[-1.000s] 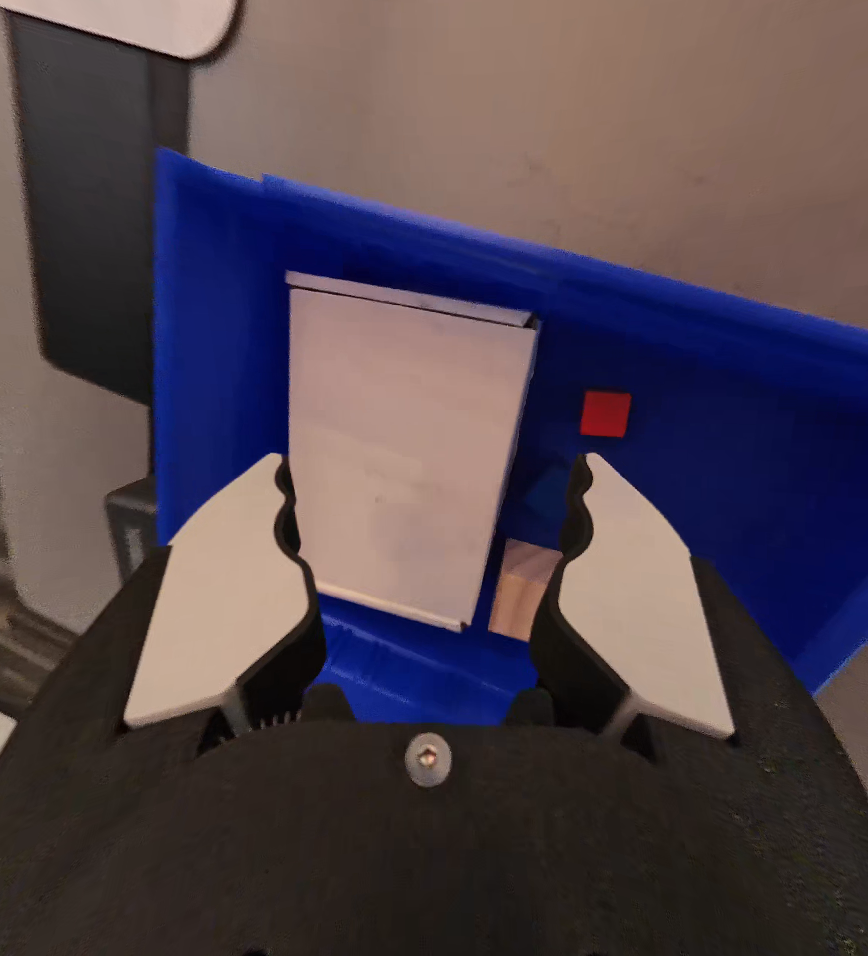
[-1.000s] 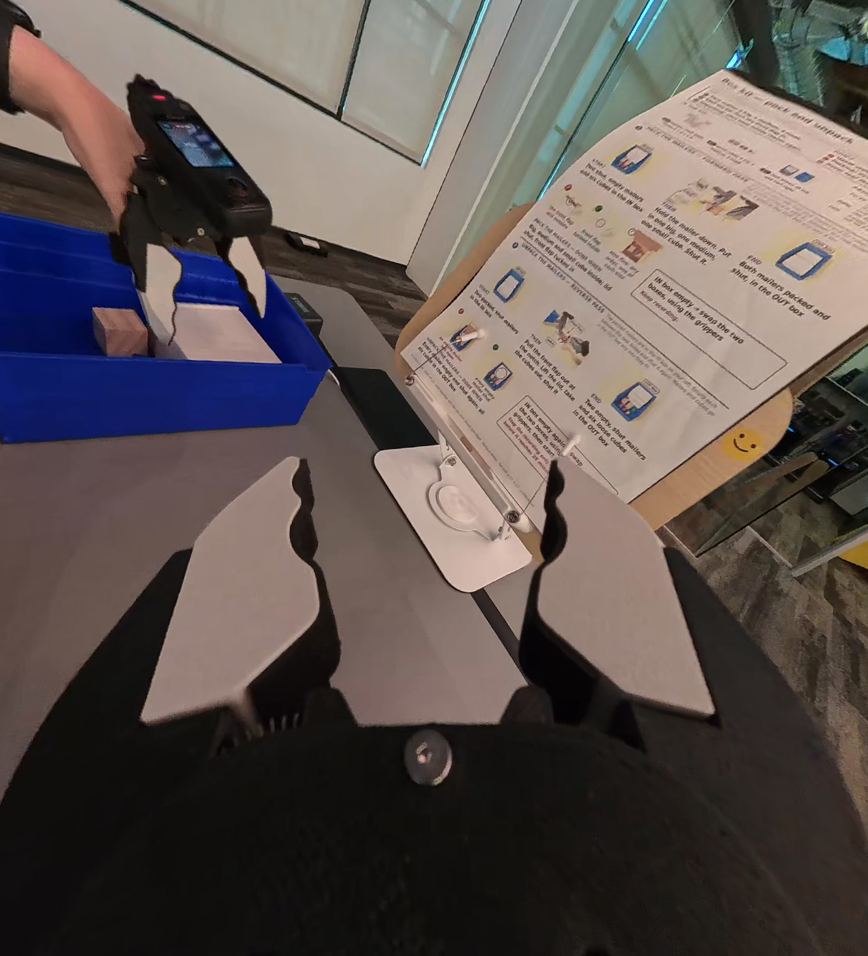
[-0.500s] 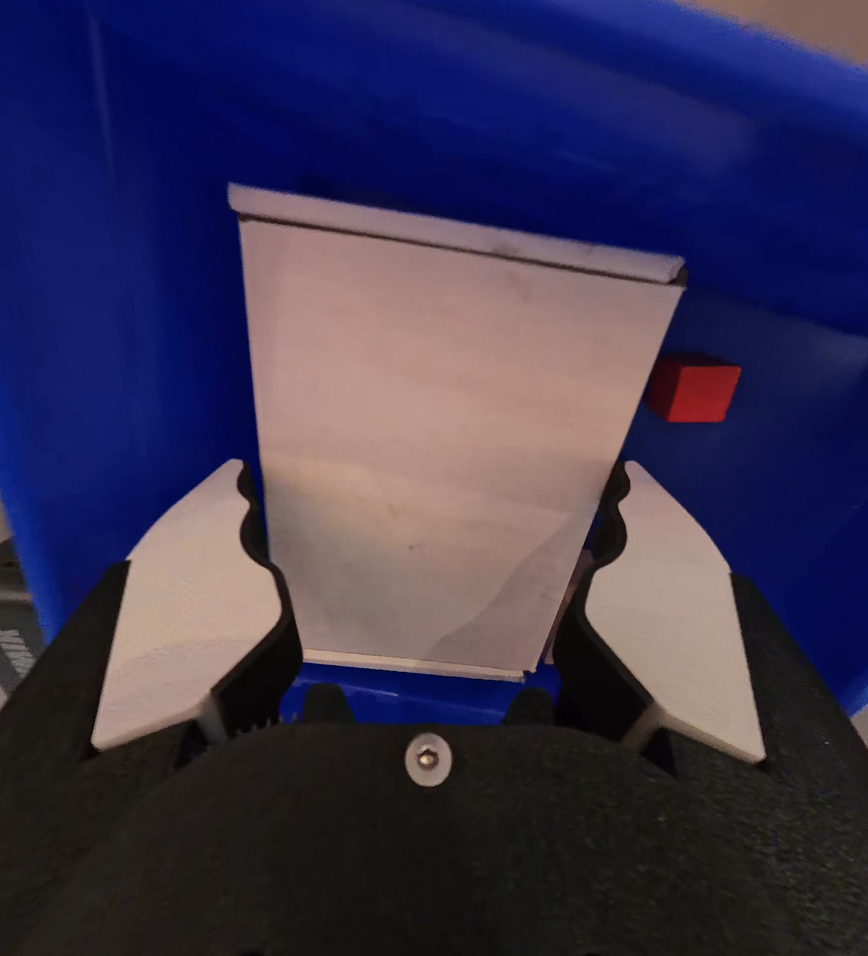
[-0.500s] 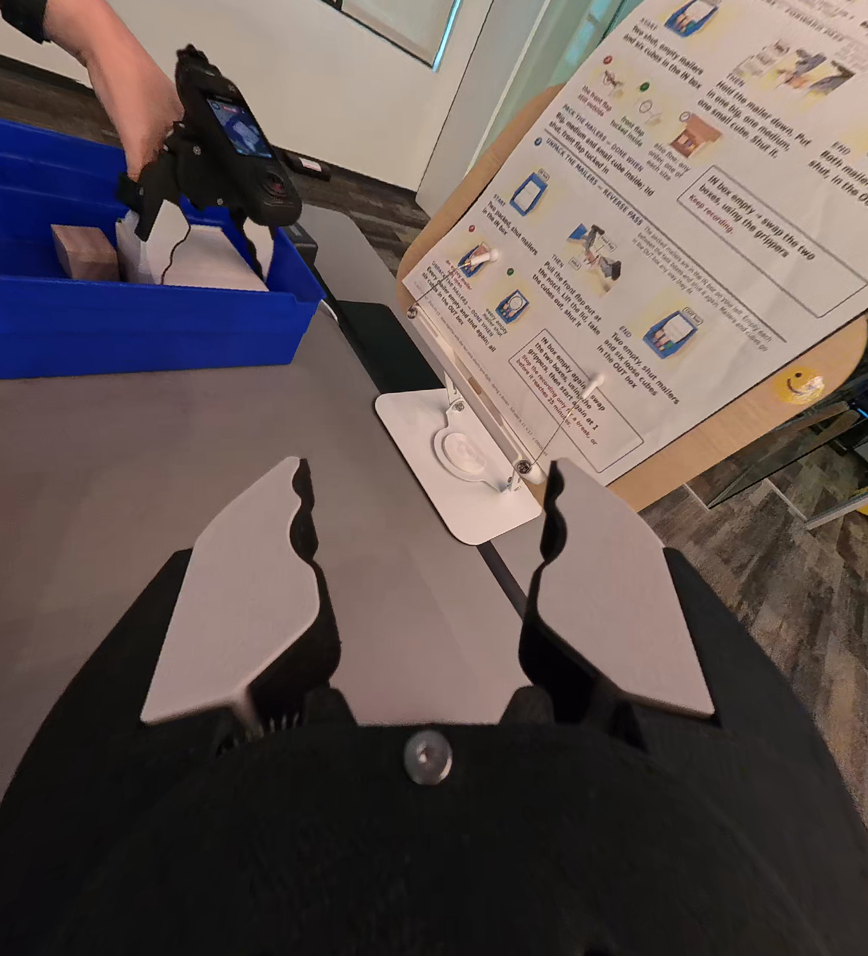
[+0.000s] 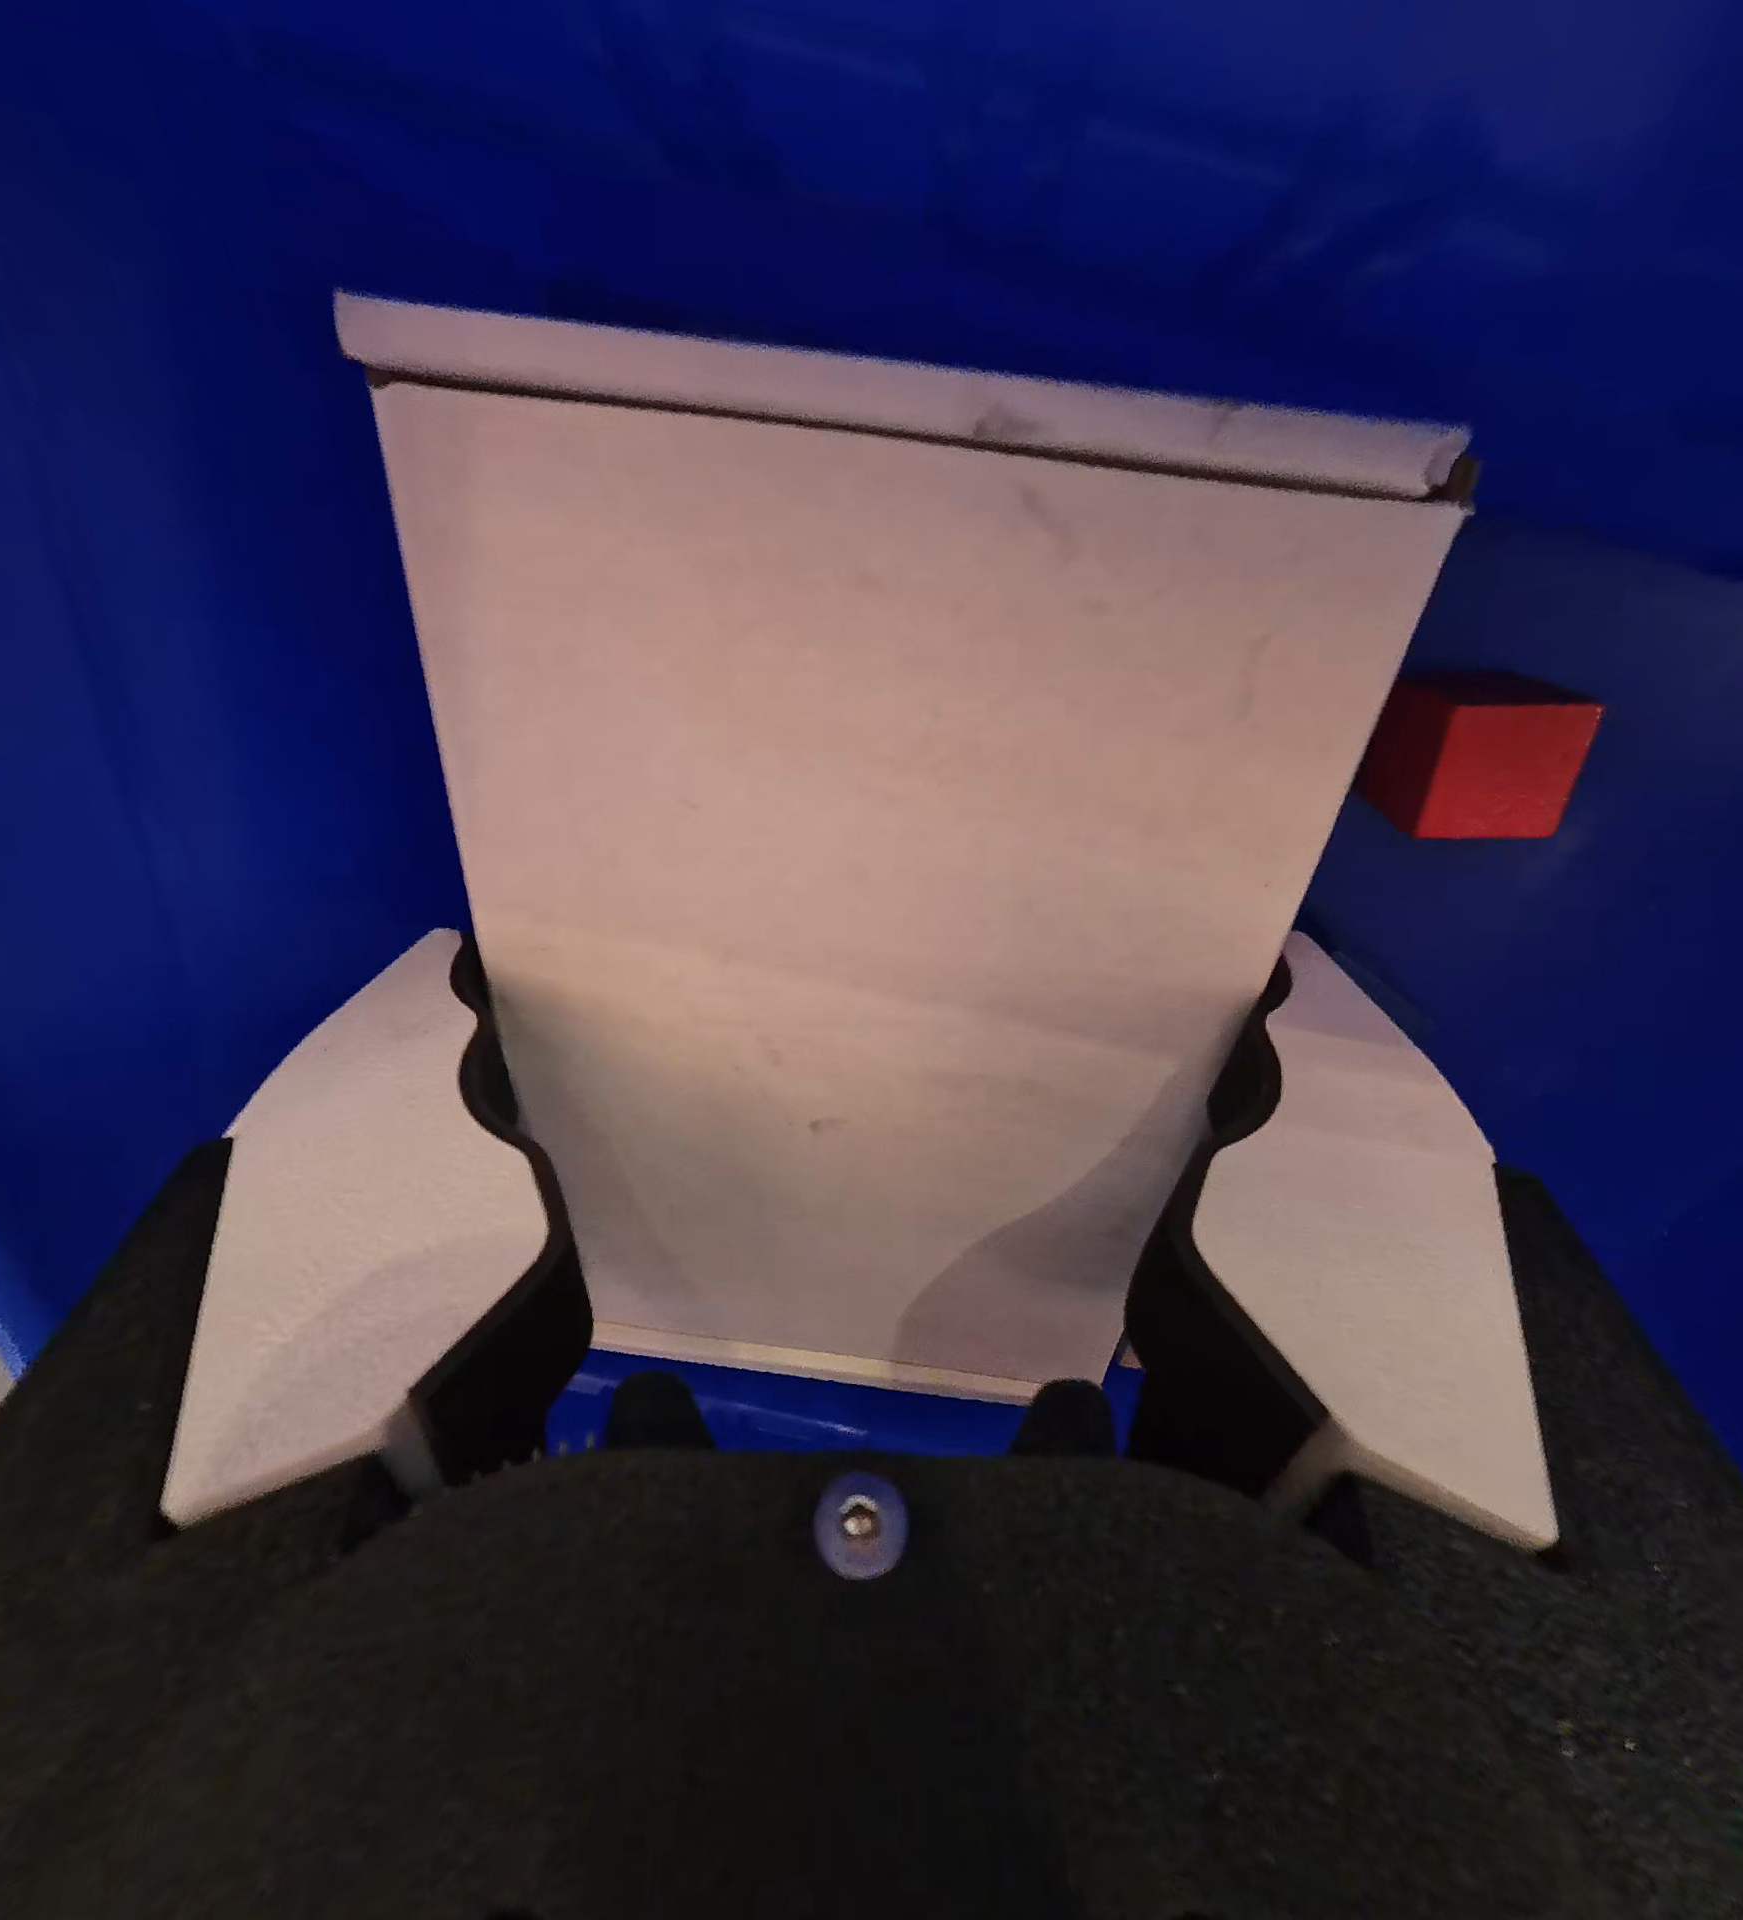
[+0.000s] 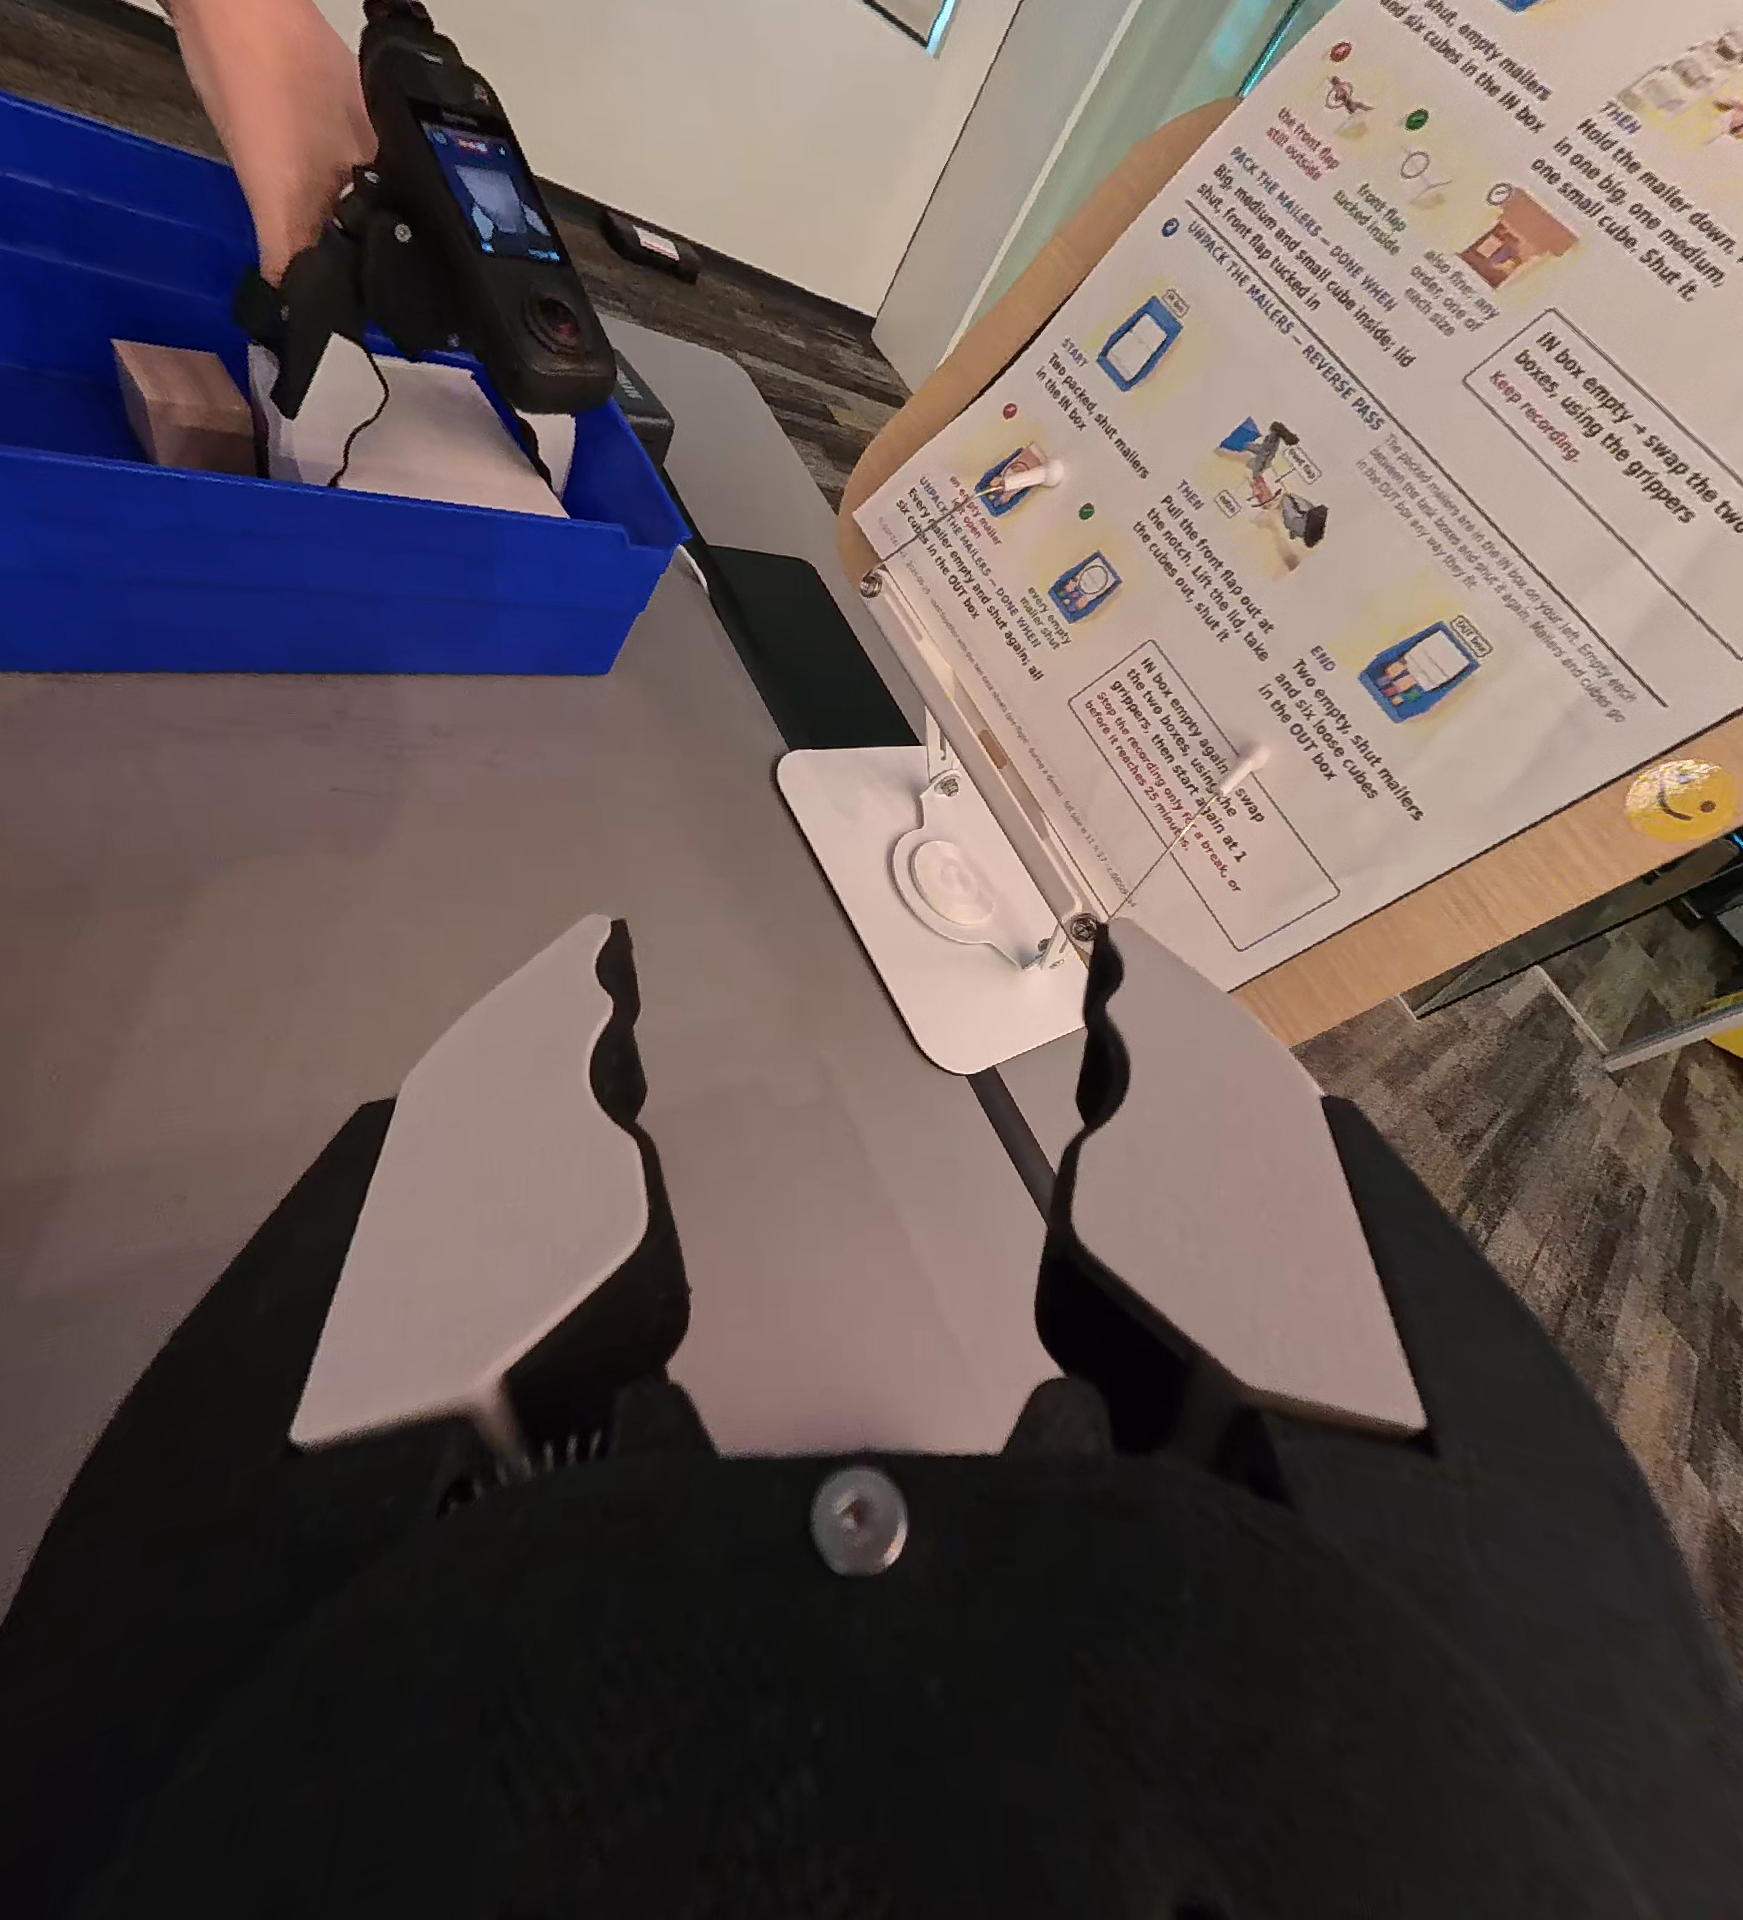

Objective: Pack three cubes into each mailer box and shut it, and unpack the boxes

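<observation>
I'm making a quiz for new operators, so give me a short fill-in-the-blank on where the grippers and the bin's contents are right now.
1. The mailer box lies inside the ____ bin.
2. The left gripper has one finger on each side of the ____.
3. Beside the box sits a small ____ cube.
4. The right gripper, hovering over the table, holds ____.

Missing words: blue; mailer box; red; nothing

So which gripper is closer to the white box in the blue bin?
Left. The left gripper has a finger on each side of the white mailer box in the blue bin. The right gripper hovers open over the grey table, well away.
</observation>
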A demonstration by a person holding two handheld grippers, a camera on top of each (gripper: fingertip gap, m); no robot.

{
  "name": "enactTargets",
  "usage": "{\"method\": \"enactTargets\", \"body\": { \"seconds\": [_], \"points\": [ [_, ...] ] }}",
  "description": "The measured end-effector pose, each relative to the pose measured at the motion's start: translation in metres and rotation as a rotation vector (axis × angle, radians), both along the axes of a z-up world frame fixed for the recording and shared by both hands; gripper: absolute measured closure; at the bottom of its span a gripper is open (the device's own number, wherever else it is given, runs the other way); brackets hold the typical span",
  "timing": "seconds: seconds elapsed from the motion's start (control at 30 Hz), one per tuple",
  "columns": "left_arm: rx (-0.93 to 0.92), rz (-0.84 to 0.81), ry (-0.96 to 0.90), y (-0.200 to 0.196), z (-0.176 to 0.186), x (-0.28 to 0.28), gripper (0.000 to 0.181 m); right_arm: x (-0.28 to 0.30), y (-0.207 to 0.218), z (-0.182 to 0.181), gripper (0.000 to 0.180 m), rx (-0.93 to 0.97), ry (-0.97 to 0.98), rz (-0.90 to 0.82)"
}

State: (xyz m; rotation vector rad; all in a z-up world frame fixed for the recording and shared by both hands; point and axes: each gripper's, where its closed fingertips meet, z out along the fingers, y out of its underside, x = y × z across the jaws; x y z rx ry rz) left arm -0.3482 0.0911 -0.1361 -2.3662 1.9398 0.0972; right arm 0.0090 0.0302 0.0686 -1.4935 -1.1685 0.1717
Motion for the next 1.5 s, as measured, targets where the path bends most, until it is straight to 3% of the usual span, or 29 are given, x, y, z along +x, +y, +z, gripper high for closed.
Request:
{"method": "enactTargets", "body": {
  "seconds": [0.47,1.0,1.3,1.5],
  "points": [
    [-0.001,0.022,0.017,0.001,0.003,-0.001,0.049,-0.001,-0.004,-0.004,0.098,-0.01,-0.029,0.023],
    [0.093,0.053,0.056,-0.002,0.055,-0.012,0.05,-0.002,-0.015,0.001,0.098,0.011,-0.059,0.05],
    [0.197,0.041,0.102,-0.017,0.116,-0.003,0.05,-0.011,-0.025,0.005,0.098,0.02,-0.027,0.117],
    [0.252,-0.048,0.068,-0.036,0.17,0.06,0.05,-0.07,-0.051,0.01,0.093,0.251,0.053,0.26]
  ]
}}
